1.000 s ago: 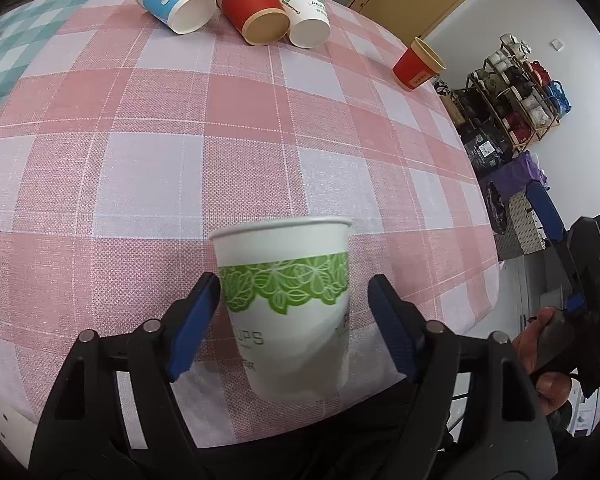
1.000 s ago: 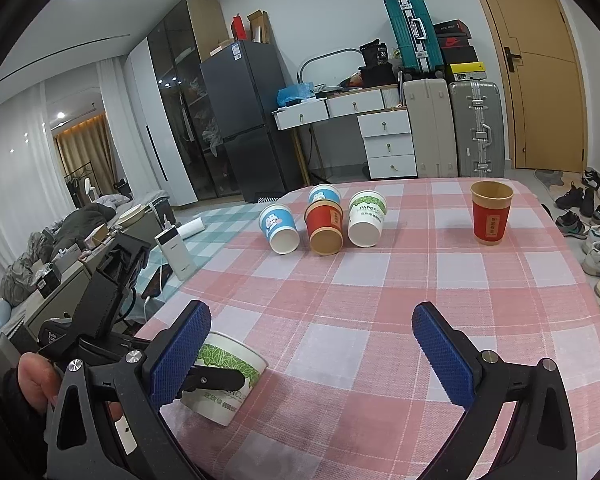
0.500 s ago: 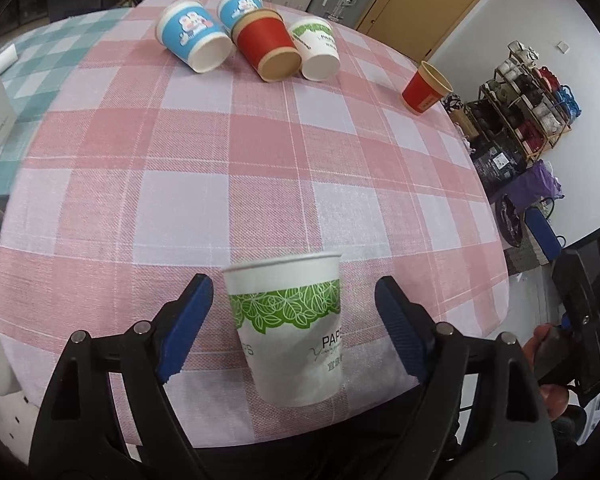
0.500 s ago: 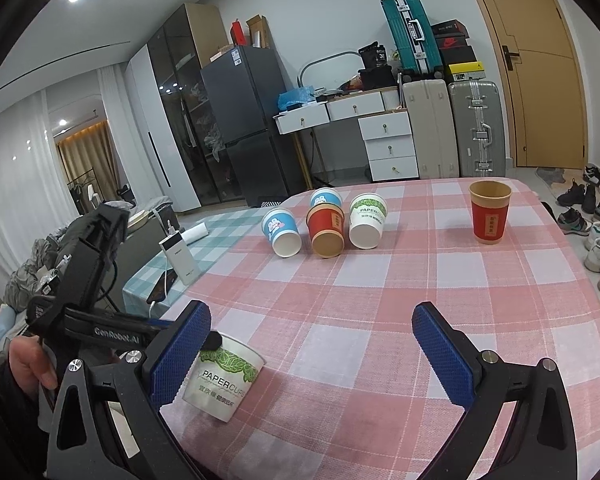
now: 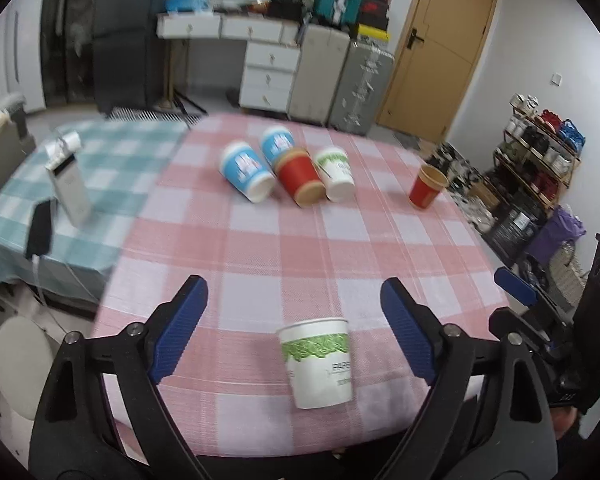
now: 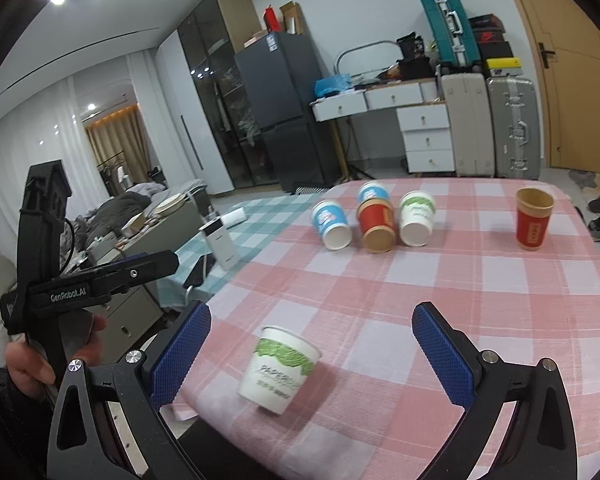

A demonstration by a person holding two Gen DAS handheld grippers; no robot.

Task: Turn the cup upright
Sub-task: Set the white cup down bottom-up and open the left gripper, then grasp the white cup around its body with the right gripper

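White cup with a green band [image 5: 318,362] standing upright near the front edge of my table [image 5: 340,248].

My left hand-held gripper [image 5: 296,328] has its blue fingers spread wide, the cup between them but touched by neither. My right hand-held gripper [image 6: 310,350] is likewise spread apart and holds nothing. Farther back, two blue cups, a red cup [image 6: 376,222] and a white cup lie on their sides; another red cup [image 6: 533,218] stands upright.
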